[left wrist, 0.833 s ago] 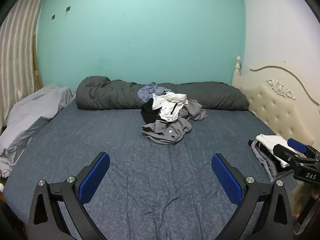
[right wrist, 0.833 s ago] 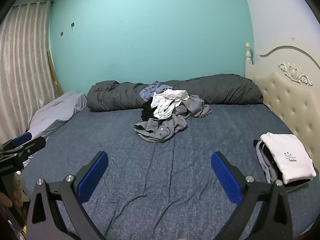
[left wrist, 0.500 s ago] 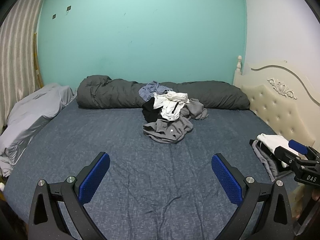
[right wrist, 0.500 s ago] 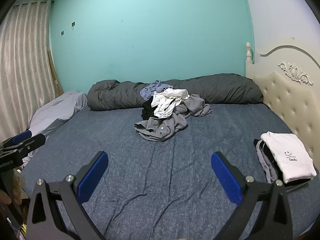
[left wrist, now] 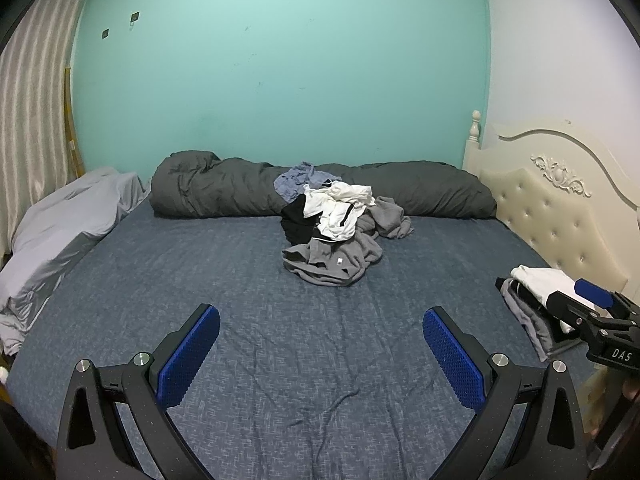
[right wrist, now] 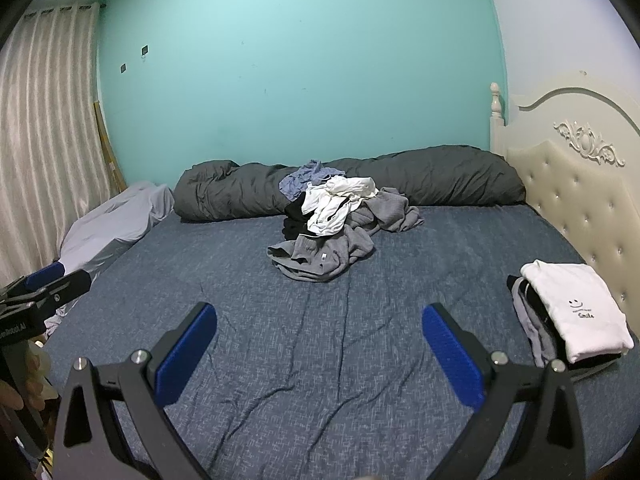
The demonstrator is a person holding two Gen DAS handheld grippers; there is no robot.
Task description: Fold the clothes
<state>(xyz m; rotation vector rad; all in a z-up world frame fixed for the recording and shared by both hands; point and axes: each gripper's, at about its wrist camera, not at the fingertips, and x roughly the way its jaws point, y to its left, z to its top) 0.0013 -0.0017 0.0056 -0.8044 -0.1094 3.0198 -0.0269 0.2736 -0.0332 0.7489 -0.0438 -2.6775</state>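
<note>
A heap of unfolded clothes (left wrist: 336,232) (right wrist: 332,224), grey, white, black and pale blue, lies at the middle far side of the blue bed sheet (left wrist: 280,344) (right wrist: 312,352). A grey garment (left wrist: 332,264) (right wrist: 320,258) spreads at the heap's front. A stack of folded clothes (right wrist: 568,312) (left wrist: 536,300) topped by a white shirt sits at the right bed edge. My left gripper (left wrist: 320,354) stands open above the near sheet, nothing between its blue pads. My right gripper (right wrist: 320,352) is open too, also holding nothing. Each gripper shows at the edge of the other's view.
A rolled dark grey duvet (left wrist: 320,192) (right wrist: 352,184) runs along the teal wall behind the heap. Pale grey pillows (left wrist: 68,232) (right wrist: 120,224) lie at the left. A cream padded headboard (left wrist: 560,216) (right wrist: 580,200) bounds the right side. Curtains (right wrist: 44,140) hang at left.
Both views have tilted slightly upward, so the bed sits a little lower in frame. The clothes have not moved and both grippers remain open.
</note>
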